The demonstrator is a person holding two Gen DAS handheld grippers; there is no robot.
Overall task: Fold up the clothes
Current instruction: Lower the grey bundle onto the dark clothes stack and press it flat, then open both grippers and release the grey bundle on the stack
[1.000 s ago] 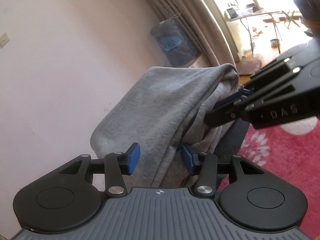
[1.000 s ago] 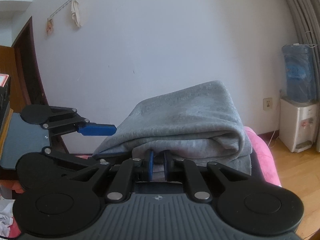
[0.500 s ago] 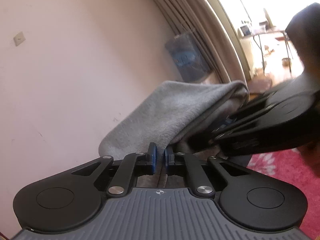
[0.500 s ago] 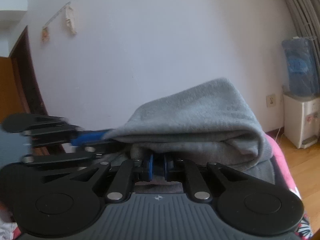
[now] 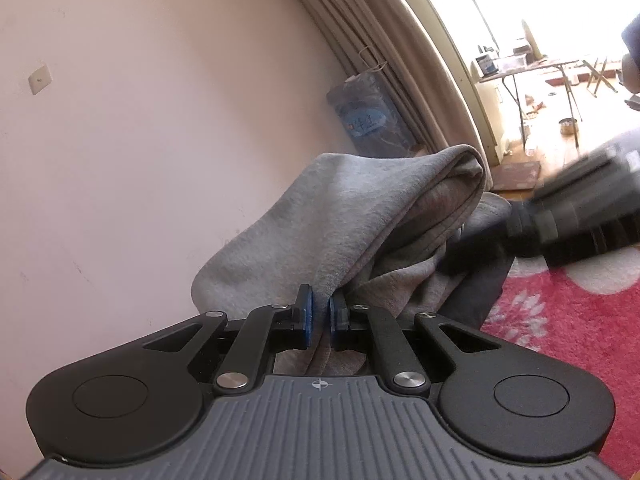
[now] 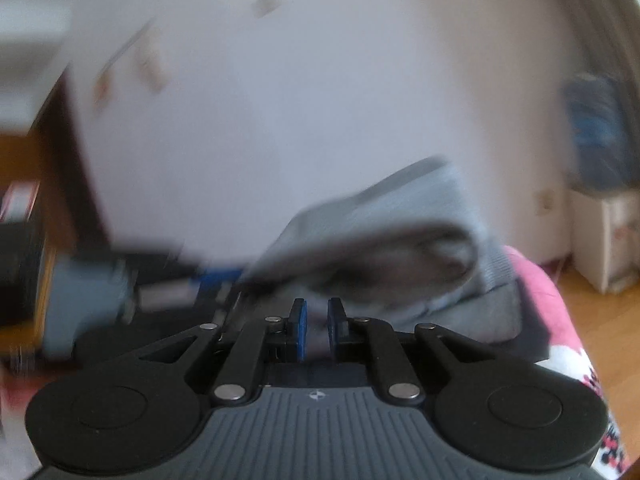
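Note:
A grey sweatshirt (image 5: 340, 216), folded into a thick bundle, is lifted in front of a pale wall. My left gripper (image 5: 320, 316) is shut on its near lower edge, with cloth pinched between the blue pads. In the left wrist view the right gripper (image 5: 576, 208) shows as a dark blur at the bundle's right end. The right wrist view is smeared by motion: the right gripper (image 6: 318, 324) has its pads close together with grey cloth between them, and the sweatshirt (image 6: 400, 216) rises just beyond. The left gripper's body (image 6: 88, 300) is blurred at the left.
A dark garment (image 5: 480, 284) lies under the grey bundle on a pink flowered blanket (image 5: 568, 320). Curtains (image 5: 384, 60) and a water dispenser bottle (image 5: 368, 116) stand by the wall. Wooden floor (image 6: 600, 320) lies to the right of the blanket.
My left gripper went from open around the grey cloth to shut on it. Both grippers are now moving fast with the bundle; the right one has drawn off to the right.

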